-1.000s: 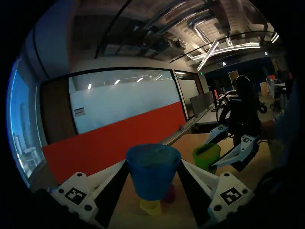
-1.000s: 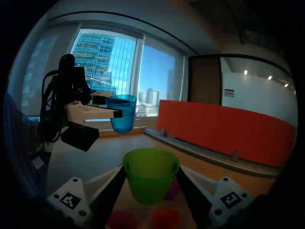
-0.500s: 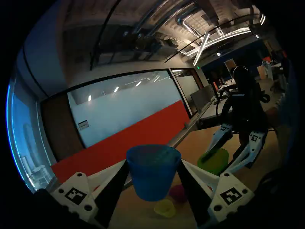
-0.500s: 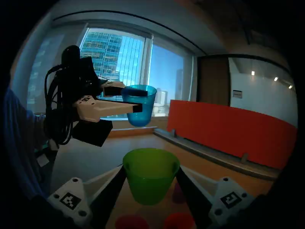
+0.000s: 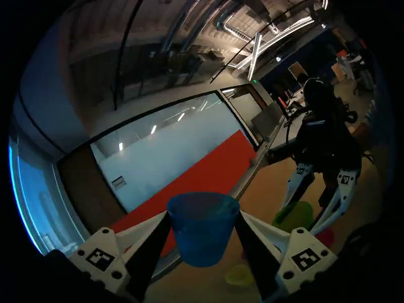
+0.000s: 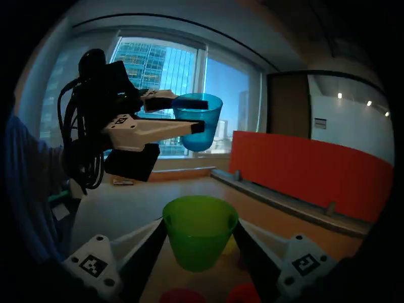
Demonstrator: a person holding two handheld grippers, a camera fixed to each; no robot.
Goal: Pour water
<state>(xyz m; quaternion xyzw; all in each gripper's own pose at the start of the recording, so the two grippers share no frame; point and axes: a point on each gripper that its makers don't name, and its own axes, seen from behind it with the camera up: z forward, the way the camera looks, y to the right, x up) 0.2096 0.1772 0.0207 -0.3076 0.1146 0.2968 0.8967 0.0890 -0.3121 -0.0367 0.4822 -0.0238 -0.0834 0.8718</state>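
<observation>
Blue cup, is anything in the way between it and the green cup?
Nothing visible is. In the right gripper view the blue cup, gripped by the left gripper, hangs above and beyond the green cup held in the right gripper, with only open air between the two cups.

**Blue cup** (image 5: 203,235): translucent, tapered plastic, pinched at both sides by the fingers of the left claw (image 5: 203,217). In the right gripper view it hangs near upright, mouth up, higher than the green cup (image 6: 200,232) and farther off.

**Green cup:** opaque, tapered, upright, mouth open upward. It is clamped between the fingers of the right claw (image 6: 200,222), above the desk (image 6: 126,207).
</observation>
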